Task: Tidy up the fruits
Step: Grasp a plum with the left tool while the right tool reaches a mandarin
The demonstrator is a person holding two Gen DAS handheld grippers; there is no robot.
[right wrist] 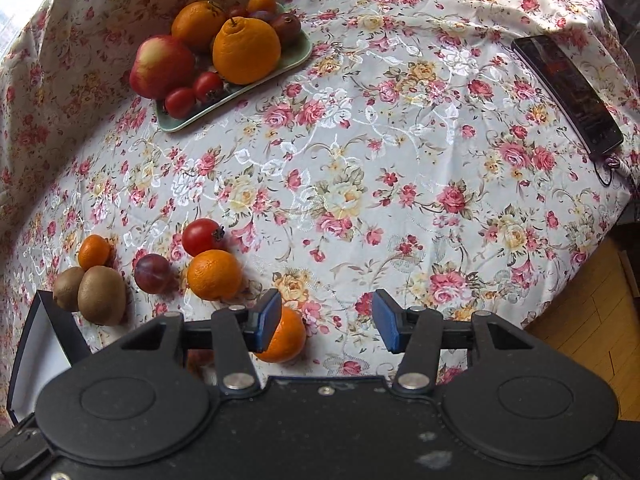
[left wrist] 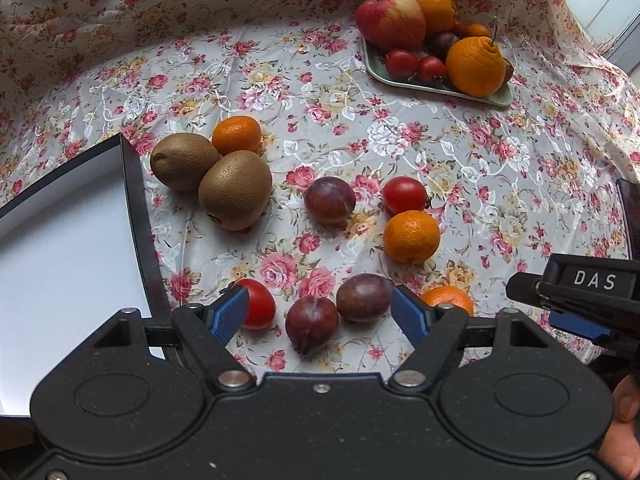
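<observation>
left wrist view shows the job barely begun: loose fruit, among them two plums (left wrist: 338,312), two kiwis (left wrist: 212,182) and a mandarin (left wrist: 411,236), lies scattered on the floral cloth (left wrist: 480,168), smooth and unbruised, while the white box (left wrist: 60,240) beside them holds nothing visible. the left gripper (left wrist: 320,312) is spread wide around the plums, and the right gripper (right wrist: 326,322) is spread too, empty, beside another mandarin (right wrist: 286,338); a green tray (left wrist: 496,98) further back is already piled with fruit.

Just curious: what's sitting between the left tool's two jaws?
Two plums lie on the cloth between the open jaws, ungripped, in the left wrist view.
</observation>
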